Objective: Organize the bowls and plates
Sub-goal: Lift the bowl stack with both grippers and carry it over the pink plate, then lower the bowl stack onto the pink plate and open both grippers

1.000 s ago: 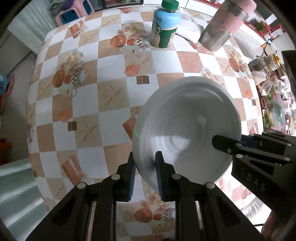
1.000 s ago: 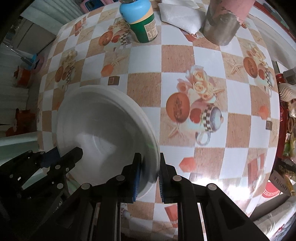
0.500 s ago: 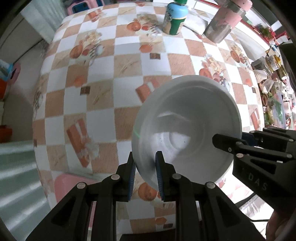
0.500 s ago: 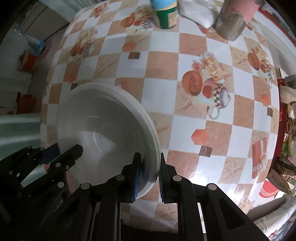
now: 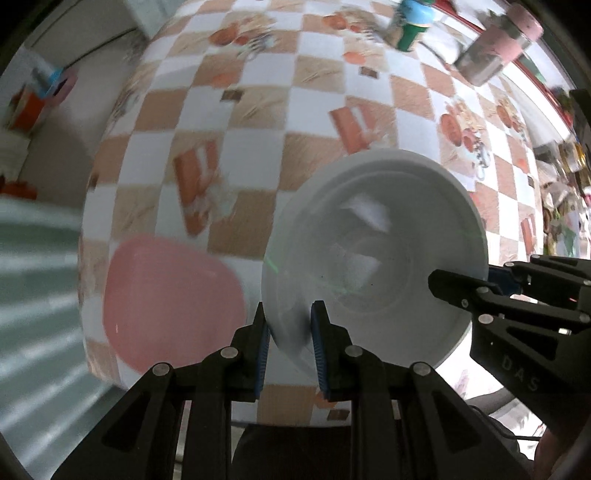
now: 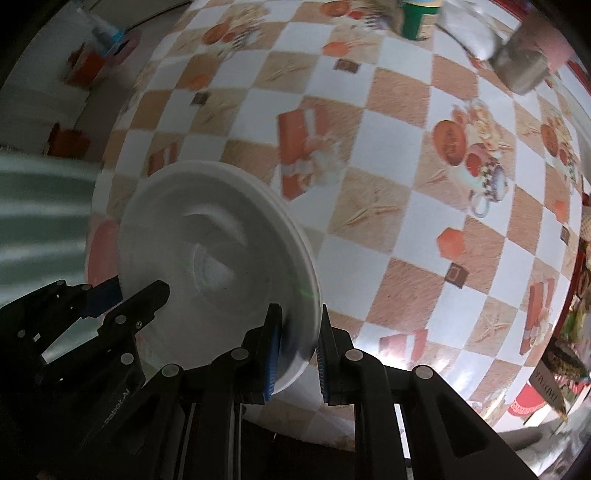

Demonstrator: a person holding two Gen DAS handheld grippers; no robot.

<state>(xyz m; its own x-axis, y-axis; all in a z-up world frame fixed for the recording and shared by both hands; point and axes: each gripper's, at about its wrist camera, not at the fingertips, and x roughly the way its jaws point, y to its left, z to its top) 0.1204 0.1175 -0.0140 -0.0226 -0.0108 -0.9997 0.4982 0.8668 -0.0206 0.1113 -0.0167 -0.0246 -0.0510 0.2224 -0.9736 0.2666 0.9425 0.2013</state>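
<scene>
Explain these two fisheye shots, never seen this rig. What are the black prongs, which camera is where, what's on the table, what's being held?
No robot arm here: a person holds a two-finger gripper in each hand, with a fisheye camera on each looking forward along its fingers.

In the left wrist view, the left gripper is clamped on the near rim of a white bowl; the black part at the right edge is the right gripper.

The right wrist view shows the right gripper pinching the opposite rim of the same bowl.

Both hold it above a checkered tablecloth. On the cloth: a pink plate at the near left, a blue-and-green bottle and a metal tumbler with a pink top at the far side.
</scene>
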